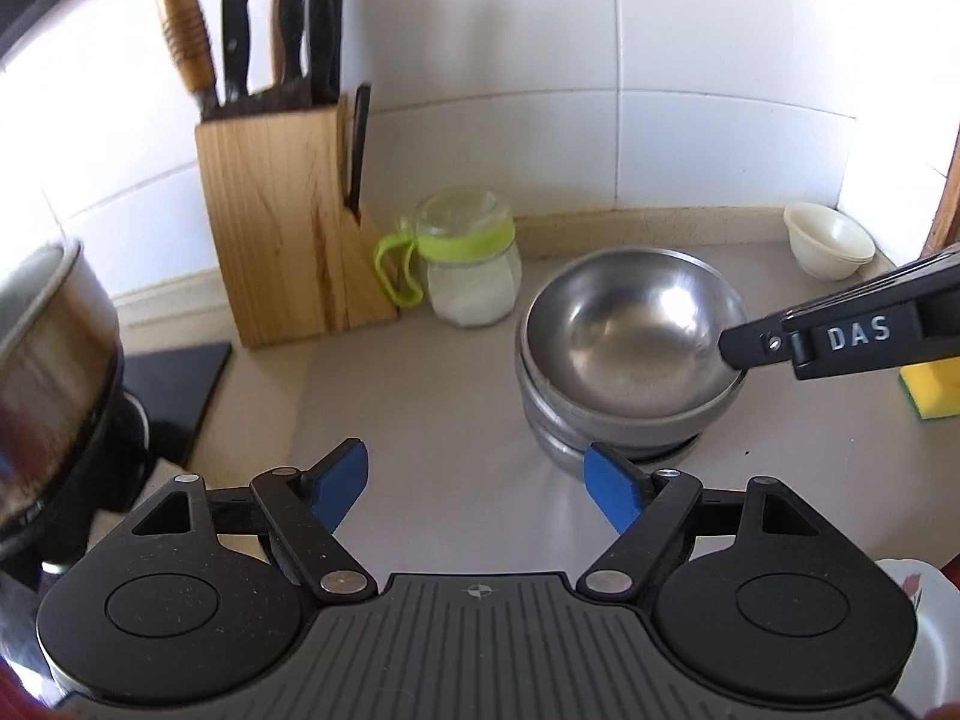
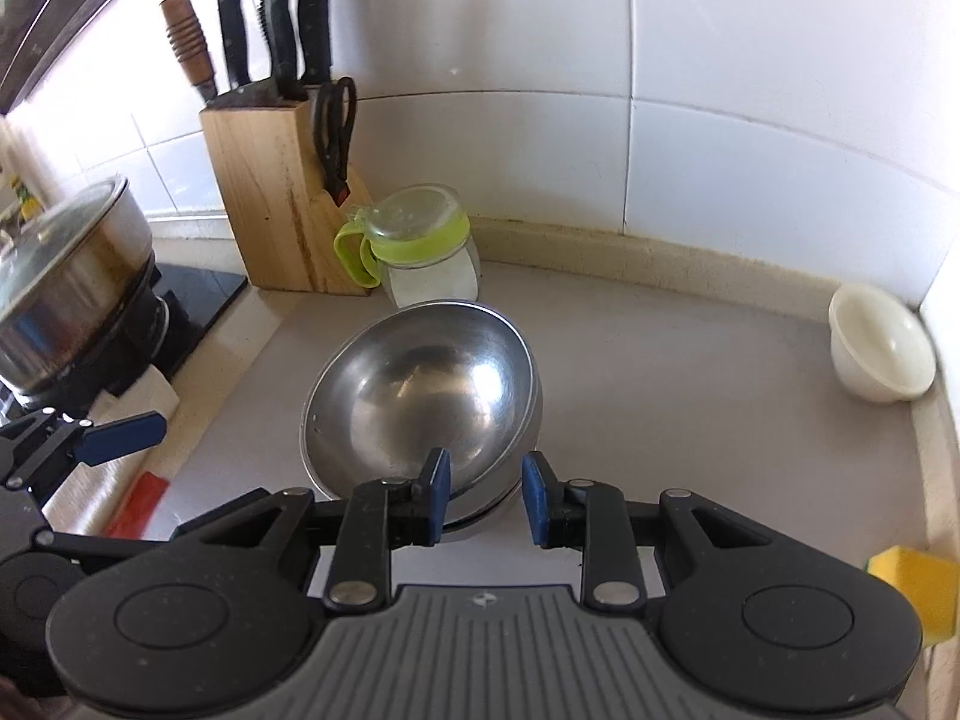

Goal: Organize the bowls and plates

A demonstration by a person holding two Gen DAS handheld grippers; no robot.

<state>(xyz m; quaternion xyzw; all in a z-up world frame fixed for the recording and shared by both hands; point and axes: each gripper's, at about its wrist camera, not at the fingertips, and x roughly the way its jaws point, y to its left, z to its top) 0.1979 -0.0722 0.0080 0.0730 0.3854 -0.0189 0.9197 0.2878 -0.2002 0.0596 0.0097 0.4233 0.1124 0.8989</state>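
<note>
The steel bowls (image 2: 420, 396) sit nested in a small stack on the surface (image 2: 690, 432), just in front of the jar with the green lid (image 2: 420, 246) and to the right of the knife block (image 2: 282, 198); the top bowl lies tilted rather than seated flat in the one beneath. A small white bowl (image 2: 879, 348) stands well apart in the far right corner, against the tiled wall. The right tongs (image 2: 486, 498) are apart, straddling the near rim of the top bowl — one pad just inside the rim, the other outside, neither pressing on it as far as I can tell. The left tongs (image 1: 477, 489) are also wide apart and hold nothing, hovering near the left side of the stack. Thin polished steel like this is probably light and stiff but slick, so a pinch across the rim looks the best hold, with the pads set squarely on the lip — a shallow bite could let it slide or swing. The white bowl looks like ceramic or plastic, I cannot tell which; if ceramic it would chip, and wants a gentler set-down.
</note>
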